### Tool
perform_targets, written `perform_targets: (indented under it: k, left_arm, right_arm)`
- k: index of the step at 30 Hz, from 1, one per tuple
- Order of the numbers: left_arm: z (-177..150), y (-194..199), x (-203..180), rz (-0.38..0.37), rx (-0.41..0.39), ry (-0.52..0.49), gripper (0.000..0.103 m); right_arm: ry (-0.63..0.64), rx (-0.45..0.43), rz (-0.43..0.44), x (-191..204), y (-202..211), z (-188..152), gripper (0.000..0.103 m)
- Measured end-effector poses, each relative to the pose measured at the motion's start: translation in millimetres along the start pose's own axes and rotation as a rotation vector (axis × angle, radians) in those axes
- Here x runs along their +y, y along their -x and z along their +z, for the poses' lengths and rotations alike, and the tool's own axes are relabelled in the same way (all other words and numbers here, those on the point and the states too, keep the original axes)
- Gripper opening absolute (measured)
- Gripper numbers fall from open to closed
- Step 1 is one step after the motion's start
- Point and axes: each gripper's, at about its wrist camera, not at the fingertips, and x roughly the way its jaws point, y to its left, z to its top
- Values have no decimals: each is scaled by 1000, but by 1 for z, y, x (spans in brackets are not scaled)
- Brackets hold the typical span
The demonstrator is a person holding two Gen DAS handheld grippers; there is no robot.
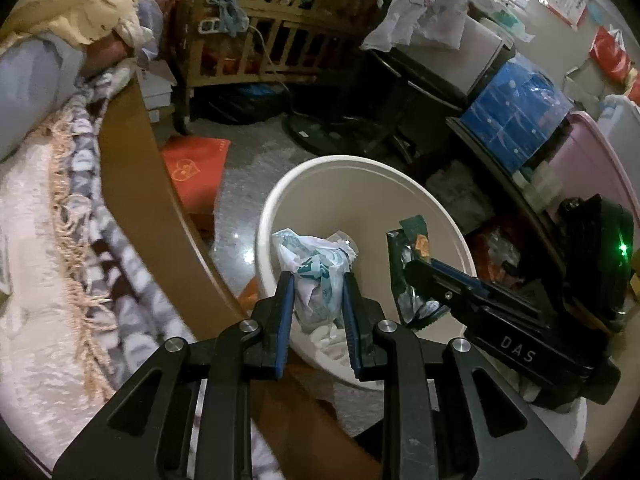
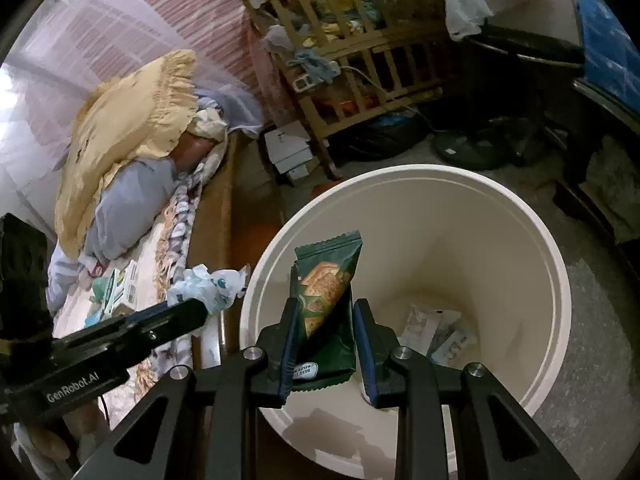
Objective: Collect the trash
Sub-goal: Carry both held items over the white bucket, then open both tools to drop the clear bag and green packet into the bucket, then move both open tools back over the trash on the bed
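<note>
2 hand-held grippers hang over a cream plastic bin [image 2: 552,280] beside a bed, each carrying a piece of trash. The left gripper [image 1: 316,300] has its blue-padded jaws clamped on a crumpled white plastic bag with teal print [image 1: 316,264], held above the bin's rim at about 7 o'clock of the opening in the left wrist view. The right gripper [image 2: 326,320] has its jaws closed on a green snack wrapper [image 2: 326,292] printed with a biscuit picture; the wrapper stands nearly upright, tilted slightly, over the bin's mouth at about 8 o'clock in the right wrist view. In that view, the left gripper [image 2: 188,312] enters from 9 o'clock with the bag [image 2: 208,284] just outside the rim. Some pale paper scraps [image 2: 436,332] lie at the bottom of the bin. A bed with a fringed patterned blanket [image 1: 80,240] and a yellow frilled pillow [image 2: 132,120] runs along the left side. A wooden crib [image 2: 360,60] stuffed with clothes stands at 12 o'clock, and a blue wrapped pack [image 1: 516,116] sits at 2 o'clock in the left wrist view.
</note>
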Motion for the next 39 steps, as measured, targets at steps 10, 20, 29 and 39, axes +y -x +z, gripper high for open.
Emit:
perform_targets:
  k: [10, 20, 29, 39]
  left_arm:
    - [1, -12, 0, -76, -8, 24, 54]
    - [-11, 8, 24, -7, -14, 68, 55]
    - [-35, 56, 61, 181, -78, 61, 55]
    - [-69, 105, 114, 316, -104, 106, 55]
  right_arm:
    - [-73, -38, -45, -12, 4, 4, 38]
    - [-62, -9, -34, -4, 0, 1, 39]
    - [37, 9, 5, 44, -4, -6, 41]
    - [168, 86, 102, 121, -25, -25, 42]
